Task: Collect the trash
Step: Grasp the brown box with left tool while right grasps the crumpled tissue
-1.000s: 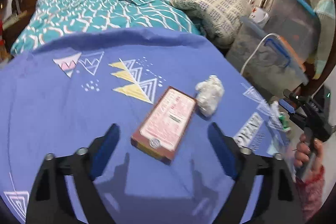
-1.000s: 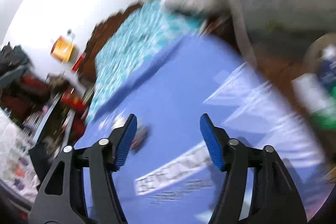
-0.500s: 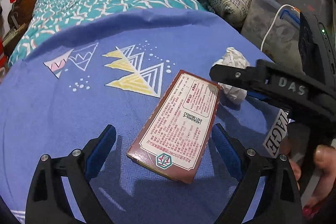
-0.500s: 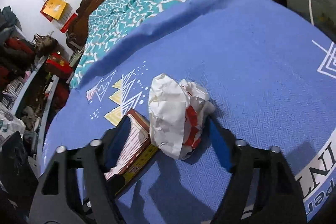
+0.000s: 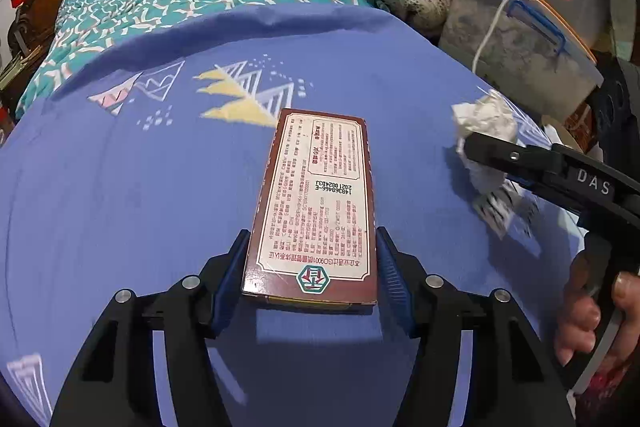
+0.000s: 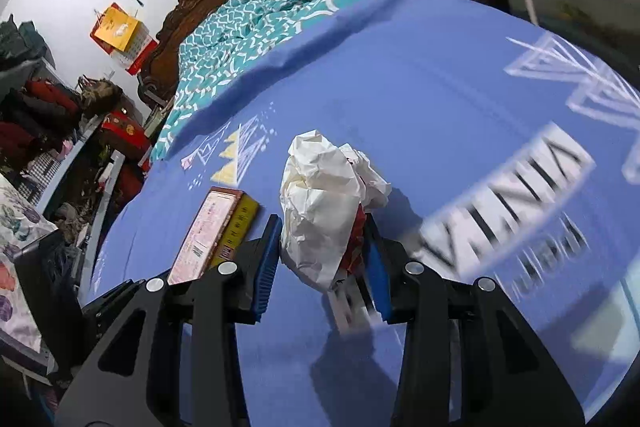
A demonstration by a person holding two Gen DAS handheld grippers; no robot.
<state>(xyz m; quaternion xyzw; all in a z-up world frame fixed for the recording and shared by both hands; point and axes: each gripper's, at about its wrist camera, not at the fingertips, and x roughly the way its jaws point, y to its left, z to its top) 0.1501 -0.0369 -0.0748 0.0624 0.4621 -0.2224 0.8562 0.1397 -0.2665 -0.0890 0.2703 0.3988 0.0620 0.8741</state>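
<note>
Left gripper fingers closing, pinching flat box at frame center; right gripper fingers closing, squeezing crumpled paper wad on blue cloth.

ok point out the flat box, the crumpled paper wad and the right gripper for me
flat box [image 5: 316, 199], left wrist view, middle of its printed top face
crumpled paper wad [image 6: 320, 203], right wrist view, white front of the wad
right gripper [image 6: 320, 259], right wrist view, midway between its fingertips
</note>
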